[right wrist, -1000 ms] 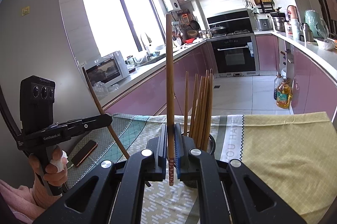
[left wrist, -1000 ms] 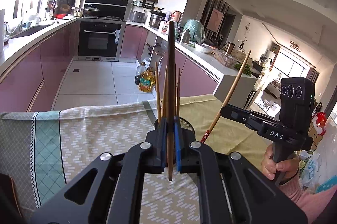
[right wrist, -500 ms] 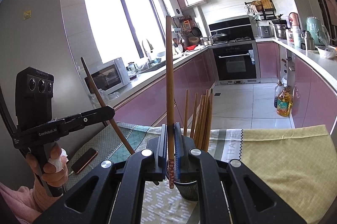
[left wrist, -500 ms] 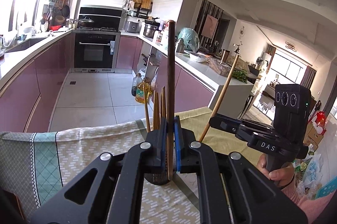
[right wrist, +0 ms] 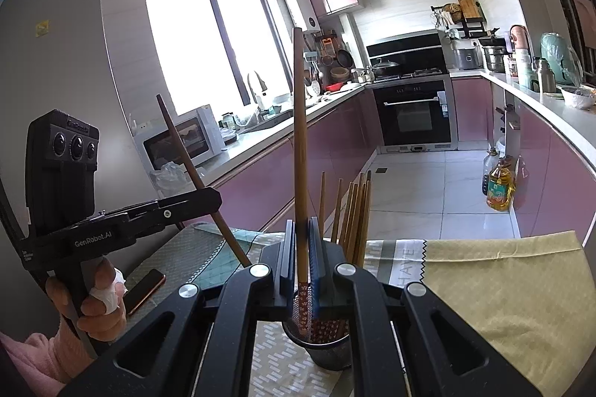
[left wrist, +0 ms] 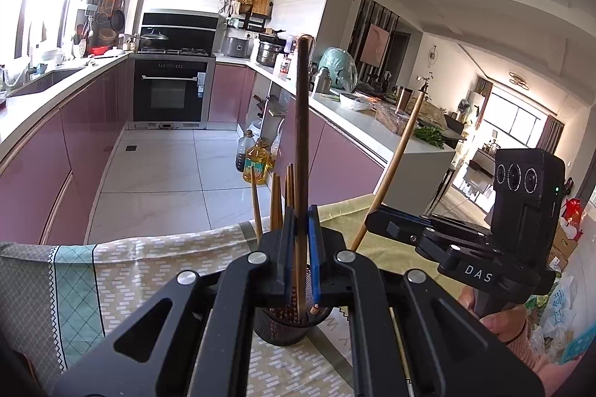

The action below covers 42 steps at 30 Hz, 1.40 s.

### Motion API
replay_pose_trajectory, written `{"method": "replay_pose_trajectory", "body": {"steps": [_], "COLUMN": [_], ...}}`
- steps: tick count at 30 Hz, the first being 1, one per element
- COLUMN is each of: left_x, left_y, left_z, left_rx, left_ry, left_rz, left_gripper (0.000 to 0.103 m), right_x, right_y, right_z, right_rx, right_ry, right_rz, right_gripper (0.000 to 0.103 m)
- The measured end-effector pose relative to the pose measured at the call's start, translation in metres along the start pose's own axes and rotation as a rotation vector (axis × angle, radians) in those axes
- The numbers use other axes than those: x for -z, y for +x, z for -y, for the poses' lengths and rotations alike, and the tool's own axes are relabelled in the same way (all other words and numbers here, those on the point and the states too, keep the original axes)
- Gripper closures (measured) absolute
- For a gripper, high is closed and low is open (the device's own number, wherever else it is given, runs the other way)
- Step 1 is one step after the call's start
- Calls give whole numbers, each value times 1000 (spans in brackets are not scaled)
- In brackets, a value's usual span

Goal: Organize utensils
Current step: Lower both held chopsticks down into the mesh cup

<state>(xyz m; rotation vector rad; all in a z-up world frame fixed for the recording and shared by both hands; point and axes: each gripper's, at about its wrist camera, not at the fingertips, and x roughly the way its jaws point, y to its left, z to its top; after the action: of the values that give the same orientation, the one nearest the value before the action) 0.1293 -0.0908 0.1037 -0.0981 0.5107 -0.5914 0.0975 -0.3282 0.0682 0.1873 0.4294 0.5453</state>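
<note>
Left gripper (left wrist: 301,244): blue pads clamped on one dark chopstick (left wrist: 302,136), held upright, lower tip just inside the rim of the mesh holder (left wrist: 287,330) directly beneath the fingers. Right gripper (right wrist: 301,248): pads likewise pressed on one lighter chopstick (right wrist: 299,143), upright, patterned lower end dipping into the same holder (right wrist: 329,354). Two grippers, two held chopsticks, one holder.

Just past the fingers, standing in the holder: about six loose chopsticks (right wrist: 355,214) countable from the right wrist view, only about four tops (left wrist: 275,199) from the left wrist view, the rest hidden behind the pads. Holder's upper half covered by gripper linkage in both views; base resting on a patterned tablecloth (left wrist: 156,259).

To the side of the left fingers: the other gripper seen from outside, chopstick slanting up from it, a hand (left wrist: 495,318) on its grip, largely cut off by the frame. To the side of the right fingers: a hand (right wrist: 93,300) with a bandaged finger, and one phone (right wrist: 143,289) flat on the cloth, partly hidden.
</note>
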Motion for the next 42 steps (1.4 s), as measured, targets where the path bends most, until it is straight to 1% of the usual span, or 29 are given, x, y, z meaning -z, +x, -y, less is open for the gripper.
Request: {"method": "replay_pose_trajectory", "body": {"steps": [9,16,33,36,42], "left_x": [8,11,9,11,18], "left_y": [13,23,33,36,51], "left_z": [3,3,9,9,12], "left_rx": [-19,-19,-14,-22,-21], "left_ry": [3,0,4,11,29], "left_rz": [-39,-70,-101,-111,-159], "left_gripper": [96,96,96,96,96], "right_x": [3,6,12,15,24], "right_y": [13,22,30,33,46], "right_z": [8,13,18,17,17], "right_rx": [12,18,28,32,37], "right_ry": [18,32,43,43,36], "right_rz": [-27,-47,-79,-93,-141], "right_gripper": [97,97,97,97,97]}}
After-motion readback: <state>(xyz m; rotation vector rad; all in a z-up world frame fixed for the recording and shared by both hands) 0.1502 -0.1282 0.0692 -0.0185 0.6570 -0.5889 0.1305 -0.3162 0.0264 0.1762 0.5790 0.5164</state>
